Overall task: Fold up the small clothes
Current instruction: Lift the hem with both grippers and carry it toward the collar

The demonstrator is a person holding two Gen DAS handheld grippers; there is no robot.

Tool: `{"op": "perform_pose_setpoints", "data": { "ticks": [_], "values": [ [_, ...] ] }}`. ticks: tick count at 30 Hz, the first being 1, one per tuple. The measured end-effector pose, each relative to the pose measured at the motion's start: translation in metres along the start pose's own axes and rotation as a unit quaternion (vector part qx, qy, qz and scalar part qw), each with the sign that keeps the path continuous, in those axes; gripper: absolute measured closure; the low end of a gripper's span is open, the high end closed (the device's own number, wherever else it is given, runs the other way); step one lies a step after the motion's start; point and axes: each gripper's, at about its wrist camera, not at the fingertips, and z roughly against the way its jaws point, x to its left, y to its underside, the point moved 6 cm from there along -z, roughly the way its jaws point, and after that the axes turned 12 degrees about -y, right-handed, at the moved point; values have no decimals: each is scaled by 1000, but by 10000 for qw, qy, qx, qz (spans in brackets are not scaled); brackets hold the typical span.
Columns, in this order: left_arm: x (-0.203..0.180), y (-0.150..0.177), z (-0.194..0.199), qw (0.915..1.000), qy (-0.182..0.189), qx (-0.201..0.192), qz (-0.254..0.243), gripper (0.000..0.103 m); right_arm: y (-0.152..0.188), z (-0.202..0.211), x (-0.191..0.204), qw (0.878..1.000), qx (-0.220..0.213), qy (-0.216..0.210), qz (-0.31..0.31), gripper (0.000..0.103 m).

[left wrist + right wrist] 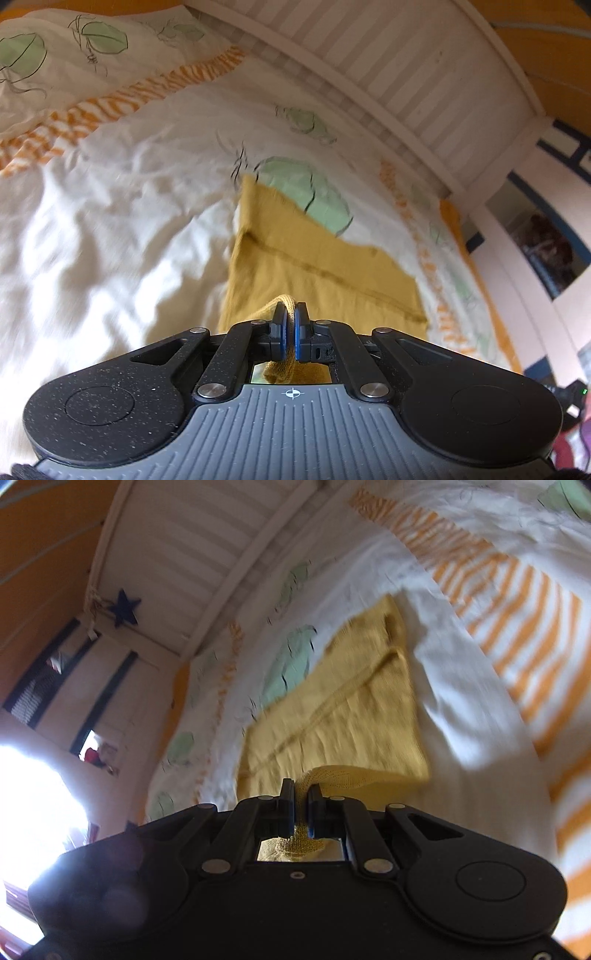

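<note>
Ahead of both grippers we see a bed whose white duvet (110, 206) is wrinkled and printed with pale green shapes and orange striped bands. Beyond it, farther from our grippers, stands a white slatted headboard (369, 66). In front of the grippers, on the duvet, lies a small mustard-yellow knitted garment (295, 258), spread mostly flat with a seam running across it; its near edge lifts off the duvet toward us. Our left gripper (291, 325) is clenched on a near corner of the garment, the knit bunched between its blue pads. Our right gripper (301, 801) is likewise clamped on the other near corner, yellow fabric squeezed between its fingers. Both views are slightly blurred.
</note>
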Motion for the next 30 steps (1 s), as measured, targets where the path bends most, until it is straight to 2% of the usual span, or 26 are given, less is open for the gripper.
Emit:
{"op": "perform_pose_setpoints", "data": {
  "ticks": [6,9,14,20,27,30],
  "values": [
    [-10,-49,-25,9989,16,-456,93,100,-47,-24,3,9993,-307,-107,191,88],
    [-12,-72,-46,9982,66,-530,264,100,-70,-41,1,9988,-405,-106,252,88],
    [-17,-102,-92,9976,-85,-647,249,100,-110,-77,-10,9980,-544,43,331,88],
    [-14,-119,-149,9971,-313,-584,371,100,-142,-122,-40,9969,-650,360,273,88],
    [-3,-114,-196,9970,-534,-377,407,100,-146,-157,-74,9956,-587,684,259,87],
    [-4,-117,-205,9971,-557,-416,319,99,-146,-163,-82,9953,-537,748,310,86]
  ]
}}
